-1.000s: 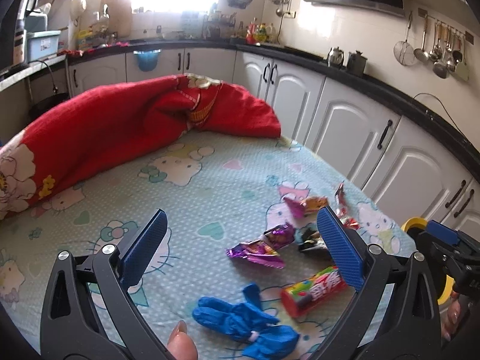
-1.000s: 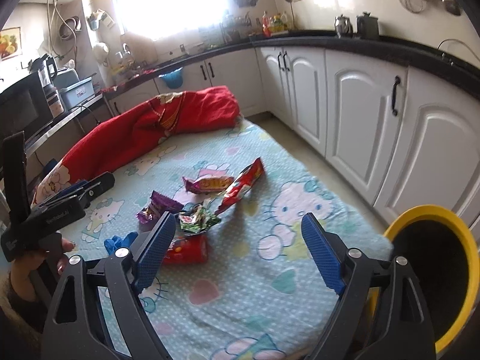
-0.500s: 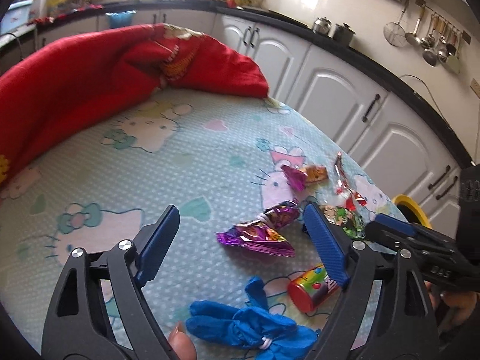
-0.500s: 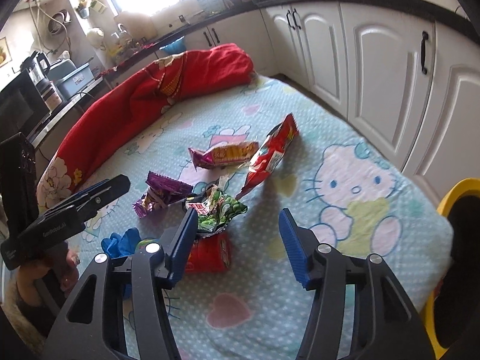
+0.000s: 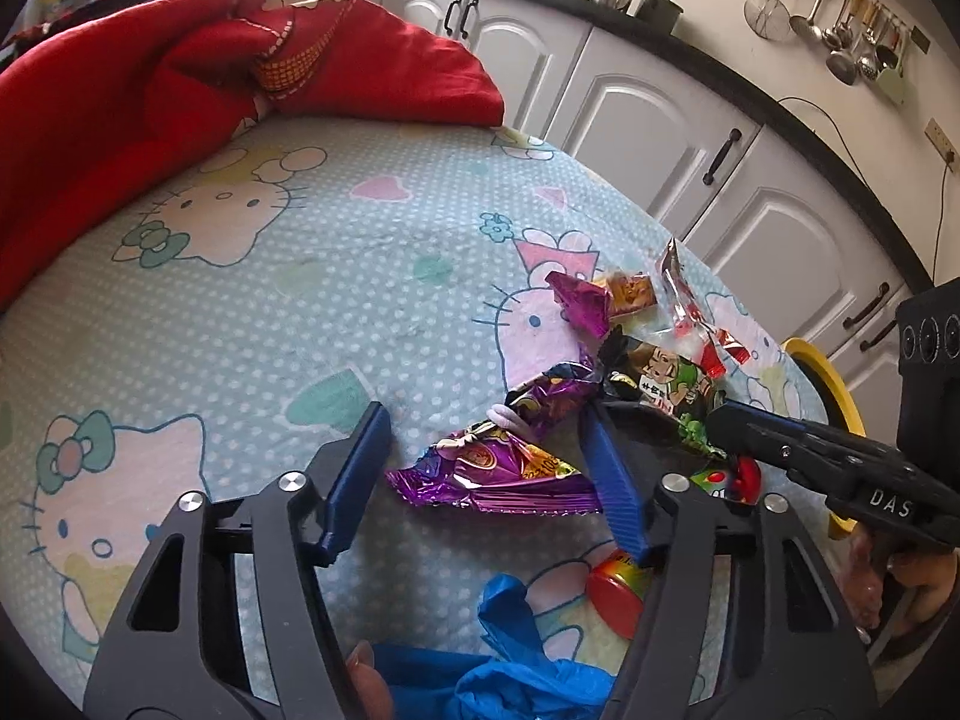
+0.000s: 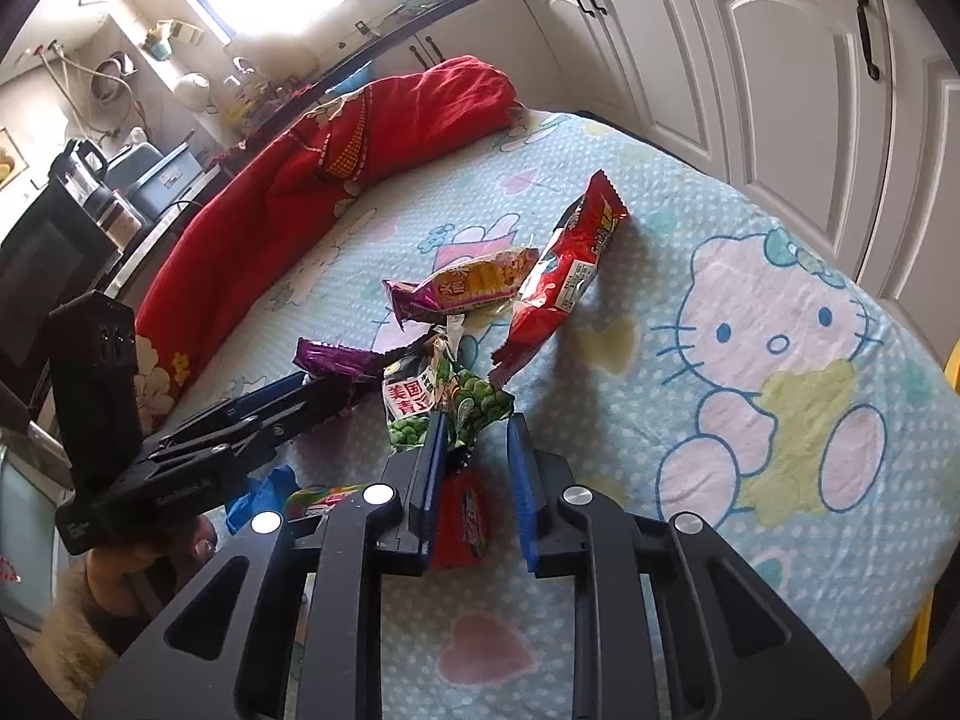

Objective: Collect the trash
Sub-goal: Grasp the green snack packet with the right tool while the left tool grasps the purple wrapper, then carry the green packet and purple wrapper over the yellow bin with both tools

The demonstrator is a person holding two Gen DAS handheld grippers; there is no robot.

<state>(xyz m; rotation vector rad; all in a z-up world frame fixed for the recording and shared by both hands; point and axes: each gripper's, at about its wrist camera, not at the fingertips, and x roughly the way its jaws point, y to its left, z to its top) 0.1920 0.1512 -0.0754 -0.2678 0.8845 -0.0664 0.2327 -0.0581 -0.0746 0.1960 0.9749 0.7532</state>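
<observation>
Several snack wrappers lie on the cartoon-cat bedsheet (image 5: 240, 330). My left gripper (image 5: 486, 414) straddles a purple foil wrapper (image 5: 498, 468). Its jaws are closing, and the left pad still stands just off the foil. My right gripper (image 6: 477, 420) sits over the lower end of a green pea wrapper (image 6: 462, 396), above a red candy tube (image 6: 462, 516). Its jaws are closing too, with a narrow gap left and the wrapper's crinkled tail between them. A long red wrapper (image 6: 570, 276) and an orange-and-purple wrapper (image 6: 474, 285) lie further off.
A crumpled blue glove (image 5: 510, 672) lies at the near edge beside the tube. A red blanket (image 5: 180, 90) is heaped along the far left. A yellow-rimmed bin (image 5: 822, 384) stands off the bed's right side, before white cabinets (image 5: 648, 138). A hand (image 6: 180, 546) holds the left gripper.
Both grippers have dropped and tipped down toward the wrapper pile. Their jaws have narrowed from wide open, the left around the purple wrapper, the right around the green one.
</observation>
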